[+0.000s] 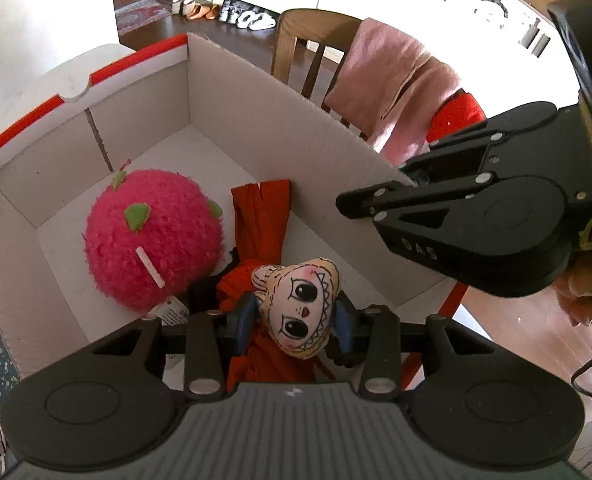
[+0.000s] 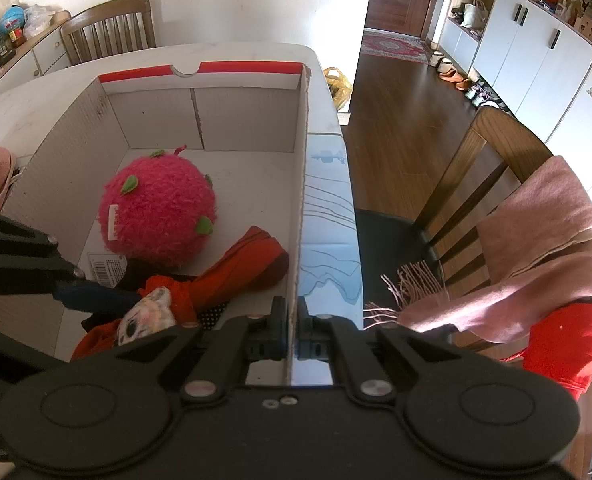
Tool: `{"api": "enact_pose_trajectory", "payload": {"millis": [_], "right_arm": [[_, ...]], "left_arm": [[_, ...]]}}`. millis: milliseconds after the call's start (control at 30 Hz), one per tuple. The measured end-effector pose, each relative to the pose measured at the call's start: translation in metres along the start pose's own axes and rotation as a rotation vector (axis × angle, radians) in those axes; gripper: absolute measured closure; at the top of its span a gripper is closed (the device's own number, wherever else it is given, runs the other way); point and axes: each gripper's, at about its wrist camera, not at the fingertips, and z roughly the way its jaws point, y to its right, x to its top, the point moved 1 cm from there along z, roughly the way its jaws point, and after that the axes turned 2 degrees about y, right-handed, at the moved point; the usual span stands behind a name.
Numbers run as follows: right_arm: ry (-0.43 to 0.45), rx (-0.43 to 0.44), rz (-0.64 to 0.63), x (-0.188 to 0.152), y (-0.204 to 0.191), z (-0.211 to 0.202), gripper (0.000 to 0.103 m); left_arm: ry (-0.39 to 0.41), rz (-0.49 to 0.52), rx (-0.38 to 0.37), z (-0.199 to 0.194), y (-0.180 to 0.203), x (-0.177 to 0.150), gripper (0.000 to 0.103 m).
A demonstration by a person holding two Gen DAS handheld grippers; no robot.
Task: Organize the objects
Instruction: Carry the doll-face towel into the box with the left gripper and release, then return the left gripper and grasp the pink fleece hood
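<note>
We saw left gripper [image 1: 300,320] clamped on doll [image 1: 299,308] head, body trailing down into box [image 1: 256,92]; right gripper [image 2: 292,334] pinched box wall.

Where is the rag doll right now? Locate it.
The rag doll sits inside the cardboard box, its head clamped in the left gripper, right of the pink plush ball near the box's front corner.

Your left gripper [image 1: 297,322] covers the doll's [image 1: 301,306] body; the plush ball [image 2: 158,210] hides the box [image 2: 252,118] floor behind it.
</note>
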Motion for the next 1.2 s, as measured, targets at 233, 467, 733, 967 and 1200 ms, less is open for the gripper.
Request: {"api": "enact_pose_trajectory", "payload": {"millis": [233,467,733,967,1200], "right_arm": [[0.000,0.001,0.001,0.000,-0.001,0.000,0.100],[0.000,0.000,-0.001,0.000,-0.002,0.000,0.100],[0.000,0.001,0.001,0.000,-0.001,0.000,0.100],[0.000,0.001,0.000,0.000,-0.001,0.000,0.100],[-0.001,0.001,-0.001,-0.001,0.000,0.001,0.100]], "left_arm": [[-0.013,-0.045,-0.024,0.000,-0.007,-0.006,0.046],[0.024,-0.077,-0.043,-0.008,-0.010,-0.008,0.033],[0.071,-0.079,-0.037,-0.022,-0.008,-0.012,0.033],[0.142,-0.104,-0.025,-0.050,-0.013,-0.016,0.033],[0.224,-0.179,-0.014,-0.086,-0.030,-0.025,0.033]]}}
